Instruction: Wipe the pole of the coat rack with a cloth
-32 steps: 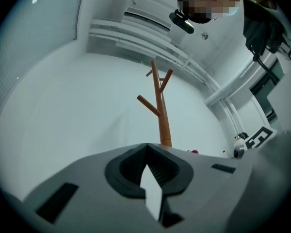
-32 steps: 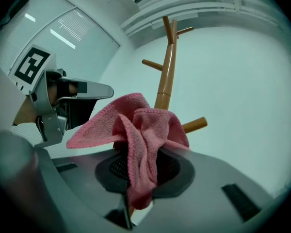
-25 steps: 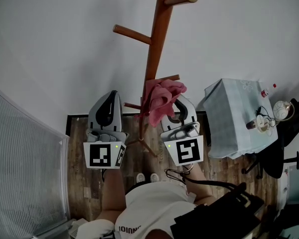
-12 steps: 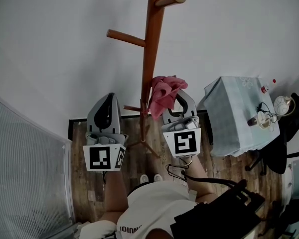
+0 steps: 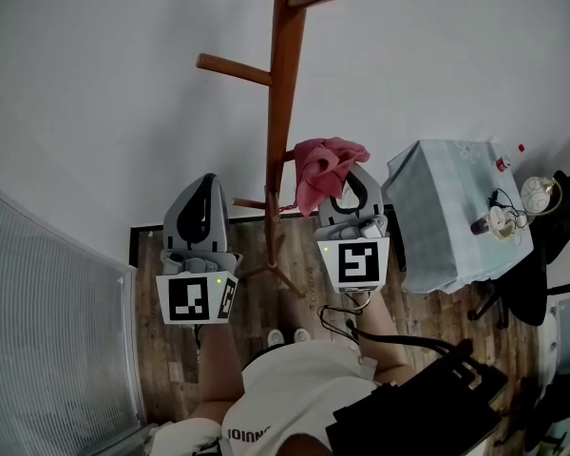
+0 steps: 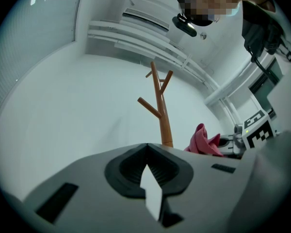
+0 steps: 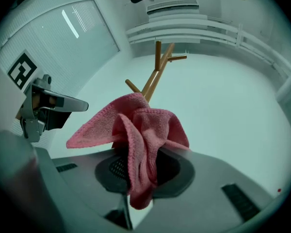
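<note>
The wooden coat rack pole (image 5: pixel 283 93) rises in the middle of the head view, with pegs branching to both sides. My right gripper (image 5: pixel 353 186) is shut on a pink cloth (image 5: pixel 323 164), held just right of the pole and a little apart from it. In the right gripper view the pink cloth (image 7: pixel 138 140) bunches out of the shut jaws, the rack (image 7: pixel 153 79) behind it. My left gripper (image 5: pixel 201 198) hangs left of the pole, shut and empty. In the left gripper view the coat rack (image 6: pixel 161 110) and the cloth (image 6: pixel 203 141) show ahead.
A table under a pale cloth (image 5: pixel 451 217) stands to the right, with small items (image 5: pixel 499 221) on it. A dark chair (image 5: pixel 541 283) sits at the far right. A white wall (image 5: pixel 123 93) lies behind the rack. The rack's feet rest on wooden flooring (image 5: pixel 285 274).
My right gripper with the pink cloth has moved up and slightly right, off the pole. The left gripper has stayed about where it was.
</note>
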`<state>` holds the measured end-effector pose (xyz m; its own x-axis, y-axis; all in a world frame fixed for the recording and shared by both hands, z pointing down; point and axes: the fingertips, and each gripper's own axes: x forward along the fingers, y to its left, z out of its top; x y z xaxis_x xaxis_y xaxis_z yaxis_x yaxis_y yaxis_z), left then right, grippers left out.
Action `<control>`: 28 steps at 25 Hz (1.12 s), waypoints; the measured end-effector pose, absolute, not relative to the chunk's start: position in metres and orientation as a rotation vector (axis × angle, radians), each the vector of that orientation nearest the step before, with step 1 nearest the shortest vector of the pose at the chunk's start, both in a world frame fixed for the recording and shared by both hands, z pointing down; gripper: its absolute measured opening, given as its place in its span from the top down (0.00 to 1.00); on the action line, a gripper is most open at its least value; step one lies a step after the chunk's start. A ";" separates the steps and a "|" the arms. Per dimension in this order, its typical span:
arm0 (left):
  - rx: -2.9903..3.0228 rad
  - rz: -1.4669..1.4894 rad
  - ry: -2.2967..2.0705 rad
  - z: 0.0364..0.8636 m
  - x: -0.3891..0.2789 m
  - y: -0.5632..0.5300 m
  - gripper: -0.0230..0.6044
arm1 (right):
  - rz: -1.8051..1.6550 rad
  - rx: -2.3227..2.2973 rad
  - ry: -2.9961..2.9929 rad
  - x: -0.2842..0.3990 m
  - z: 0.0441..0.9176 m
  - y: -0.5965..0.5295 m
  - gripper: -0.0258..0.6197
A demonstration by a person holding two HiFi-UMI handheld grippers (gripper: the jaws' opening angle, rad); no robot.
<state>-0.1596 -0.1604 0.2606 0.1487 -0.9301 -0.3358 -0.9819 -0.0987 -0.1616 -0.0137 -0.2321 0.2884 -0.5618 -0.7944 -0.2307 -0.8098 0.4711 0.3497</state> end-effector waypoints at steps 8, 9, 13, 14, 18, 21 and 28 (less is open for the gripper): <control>-2.095 0.205 1.828 0.262 -0.158 -0.163 0.94 | 0.625 -1.534 2.610 0.008 0.288 -0.240 0.83; -2.095 0.205 1.827 0.262 -0.159 -0.163 0.94 | 0.610 -1.555 2.617 0.011 0.290 -0.241 0.83; -2.094 0.208 1.823 0.262 -0.158 -0.164 0.94 | 0.618 -1.581 2.583 0.020 0.288 -0.244 0.83; -2.095 0.206 1.824 0.263 -0.158 -0.164 0.94 | 0.611 -1.597 2.586 0.023 0.289 -0.245 0.83; -2.094 0.206 1.824 0.263 -0.157 -0.164 0.94 | 0.617 -1.617 2.560 0.030 0.286 -0.247 0.83; -2.092 0.206 1.825 0.264 -0.157 -0.164 0.94 | 0.622 -1.629 2.536 0.036 0.284 -0.248 0.83; -2.087 0.207 1.836 0.265 -0.160 -0.163 0.94 | 0.606 -1.706 2.513 0.052 0.286 -0.250 0.83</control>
